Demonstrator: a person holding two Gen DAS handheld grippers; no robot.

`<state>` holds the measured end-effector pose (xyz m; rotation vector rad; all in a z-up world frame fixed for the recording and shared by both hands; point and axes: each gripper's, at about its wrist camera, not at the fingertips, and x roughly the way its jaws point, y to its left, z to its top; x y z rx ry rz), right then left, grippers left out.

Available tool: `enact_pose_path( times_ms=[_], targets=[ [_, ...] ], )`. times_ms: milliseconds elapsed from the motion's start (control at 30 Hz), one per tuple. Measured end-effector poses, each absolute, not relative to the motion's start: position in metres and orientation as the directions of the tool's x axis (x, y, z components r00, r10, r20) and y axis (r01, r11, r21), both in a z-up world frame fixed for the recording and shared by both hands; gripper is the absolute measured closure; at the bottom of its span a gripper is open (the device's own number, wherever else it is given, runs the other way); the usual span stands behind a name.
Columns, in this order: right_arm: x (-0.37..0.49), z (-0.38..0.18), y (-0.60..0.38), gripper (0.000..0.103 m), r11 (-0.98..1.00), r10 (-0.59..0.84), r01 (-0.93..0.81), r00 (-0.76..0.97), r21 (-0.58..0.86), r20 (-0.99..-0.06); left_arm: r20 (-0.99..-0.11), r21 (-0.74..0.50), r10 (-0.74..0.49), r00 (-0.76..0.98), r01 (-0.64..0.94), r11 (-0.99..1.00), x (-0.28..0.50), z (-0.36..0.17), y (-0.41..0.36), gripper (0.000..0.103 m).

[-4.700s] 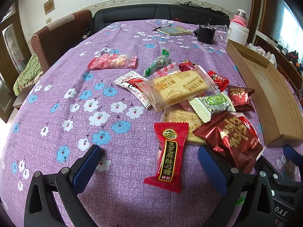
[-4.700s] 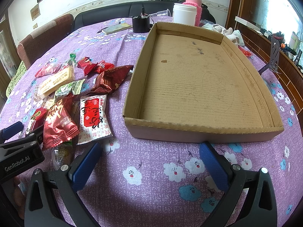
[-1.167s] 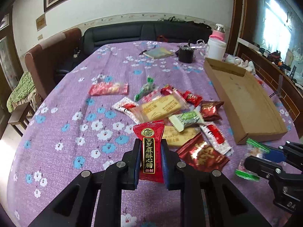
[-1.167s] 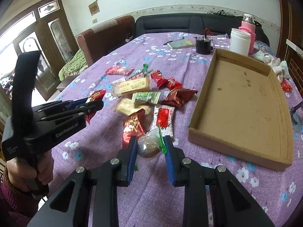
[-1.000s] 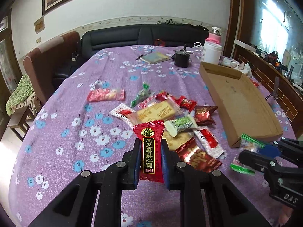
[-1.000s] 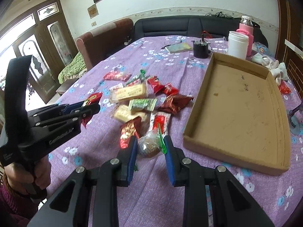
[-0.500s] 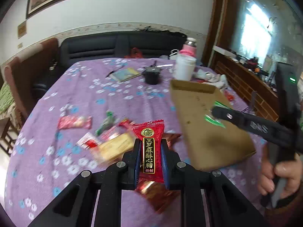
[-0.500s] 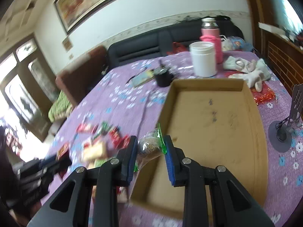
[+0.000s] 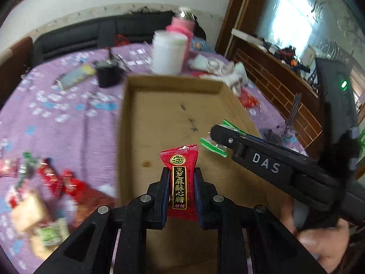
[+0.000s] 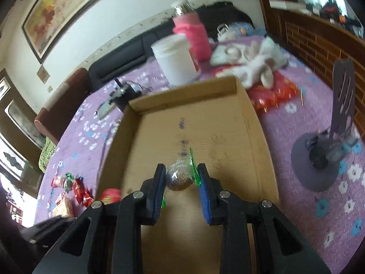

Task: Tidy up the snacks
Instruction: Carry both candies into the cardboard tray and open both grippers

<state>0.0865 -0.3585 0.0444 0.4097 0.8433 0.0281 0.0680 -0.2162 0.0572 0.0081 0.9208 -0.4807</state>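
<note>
Two handheld grippers hung over a shallow cardboard tray (image 9: 159, 118) on a table covered by a purple flowered cloth (image 9: 68, 123). At the bottom centre of the left wrist view, the left gripper (image 9: 181, 188) was clamped on a red candy packet (image 9: 180, 178) with gold lettering, held upright above the tray's near floor. At the right of that frame, the right gripper (image 9: 215, 137), held by a hand (image 9: 319, 239) in the lower right corner, reached in over the tray. In the right wrist view, its jaws pinched a round brown sweet in a clear, green-edged wrapper (image 10: 181, 175) over the tray's middle. The remaining snacks (image 9: 45, 196) lay blurred on the cloth at lower left, outside the tray. Beyond the tray's far wall stood a white jar (image 10: 175, 60) and a pink-sleeved bottle (image 10: 191, 34).
</note>
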Motion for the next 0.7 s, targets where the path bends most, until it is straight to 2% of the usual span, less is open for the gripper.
enact_pose_path(
  times_ms=[167,433,533,700],
  targets=[
    [0.094,0.028,-0.362,0.076,0.922,0.166,0.177,0.62,0.344,-0.766,-0.805,-0.188,-0.375,0.46,0.402,0.896,0.072,0.029,-0.223,0.085],
    [0.092,0.028,-0.363,0.074,0.921,0.139,0.208,0.615,0.329,-0.777,-0.796,-0.171,-0.378,0.472,0.424,0.889,0.072,0.025,-0.222,0.084],
    [0.091,0.028,-0.363,0.065,0.922,0.137,0.21,0.612,0.326,-0.779,-0.79,-0.19,-0.395,0.469,0.426,0.885,0.072,0.027,-0.218,0.084],
    [0.086,0.043,-0.365,0.064,0.925,0.111,0.208,0.649,0.316,-0.753,-0.772,-0.199,-0.406,0.489,0.421,0.885,0.07,0.035,-0.213,0.084]
  ],
)
